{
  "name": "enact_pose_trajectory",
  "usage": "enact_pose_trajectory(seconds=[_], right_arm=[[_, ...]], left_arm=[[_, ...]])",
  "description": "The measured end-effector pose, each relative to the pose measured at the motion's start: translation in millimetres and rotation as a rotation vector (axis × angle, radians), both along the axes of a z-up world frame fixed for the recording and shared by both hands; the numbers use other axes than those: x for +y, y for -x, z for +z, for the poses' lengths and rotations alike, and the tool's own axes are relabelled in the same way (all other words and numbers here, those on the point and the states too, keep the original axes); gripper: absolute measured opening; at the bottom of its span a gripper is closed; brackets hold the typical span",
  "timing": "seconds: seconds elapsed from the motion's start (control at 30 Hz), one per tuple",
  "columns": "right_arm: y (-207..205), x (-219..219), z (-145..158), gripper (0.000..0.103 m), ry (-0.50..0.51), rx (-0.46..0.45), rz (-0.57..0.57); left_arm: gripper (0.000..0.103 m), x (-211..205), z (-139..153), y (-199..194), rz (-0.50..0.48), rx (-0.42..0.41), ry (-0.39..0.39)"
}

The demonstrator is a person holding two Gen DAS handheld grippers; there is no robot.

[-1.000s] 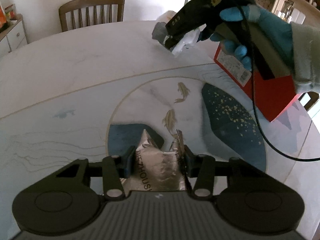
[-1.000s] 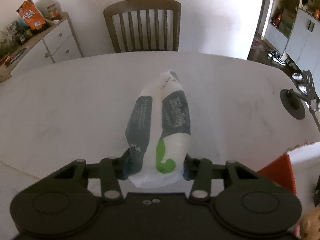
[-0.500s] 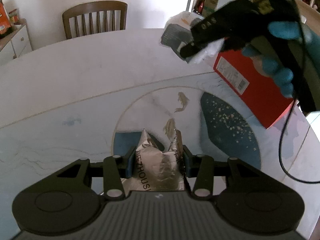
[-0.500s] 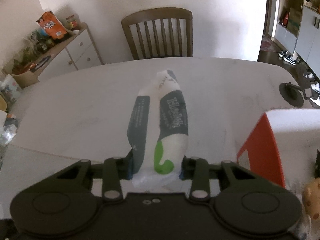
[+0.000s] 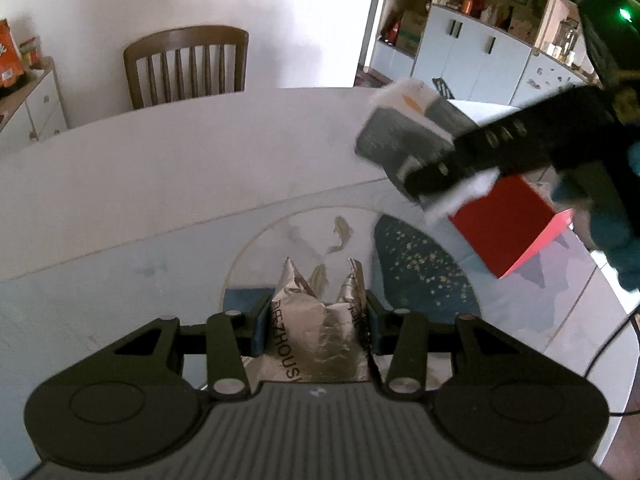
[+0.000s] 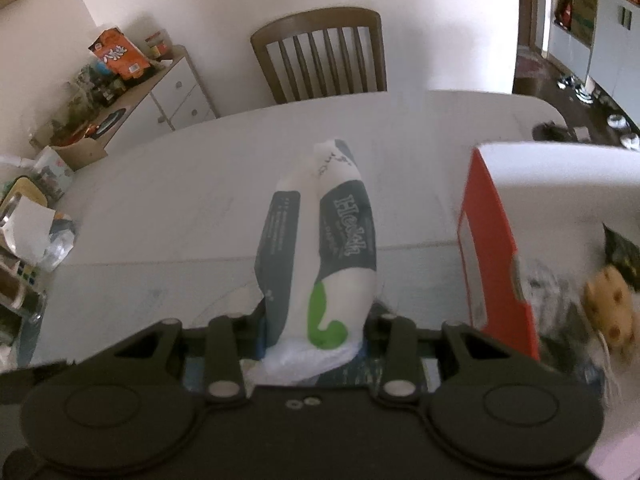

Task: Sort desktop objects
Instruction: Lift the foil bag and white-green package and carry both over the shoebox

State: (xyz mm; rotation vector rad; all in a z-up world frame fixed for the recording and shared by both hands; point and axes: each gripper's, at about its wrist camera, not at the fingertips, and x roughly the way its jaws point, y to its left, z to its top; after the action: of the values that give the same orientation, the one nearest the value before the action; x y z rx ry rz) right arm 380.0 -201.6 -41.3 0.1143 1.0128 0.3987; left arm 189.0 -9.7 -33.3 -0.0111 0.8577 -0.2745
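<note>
My left gripper (image 5: 316, 328) is shut on a crumpled silver foil packet (image 5: 320, 344) held just above the table's painted fish disc (image 5: 320, 236). My right gripper (image 6: 314, 332) is shut on a white, grey and green soft pack (image 6: 328, 256); it also shows in the left wrist view (image 5: 404, 132), held in the air above the red box (image 5: 508, 232). In the right wrist view the red box (image 6: 496, 256) stands open just right of the pack, with snack items (image 6: 608, 312) inside.
A wooden chair (image 5: 186, 64) stands at the table's far edge. A white sideboard (image 6: 160, 96) with clutter is at the left. A cable (image 5: 600, 356) trails over the table's right edge.
My right gripper has risen and drawn back to the right with the soft pack, next to the red box. My left gripper has held the foil packet in place.
</note>
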Motion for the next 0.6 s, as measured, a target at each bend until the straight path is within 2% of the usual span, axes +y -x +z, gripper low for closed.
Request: enact_pose_trajectory(seconds=[0.17, 0.6], right_arm=[[24.4, -3.8, 9.6, 0.039, 0.004, 0.049, 0.002], [73.9, -20.0, 33.4, 0.039, 0.014, 0.073, -0.025]], left_arm=[[0.044, 3.0, 12.1, 3.8, -0.021, -0.010, 0.013], [0.044, -4.5, 39.6, 5.9, -0.074, -0.048, 0.023]])
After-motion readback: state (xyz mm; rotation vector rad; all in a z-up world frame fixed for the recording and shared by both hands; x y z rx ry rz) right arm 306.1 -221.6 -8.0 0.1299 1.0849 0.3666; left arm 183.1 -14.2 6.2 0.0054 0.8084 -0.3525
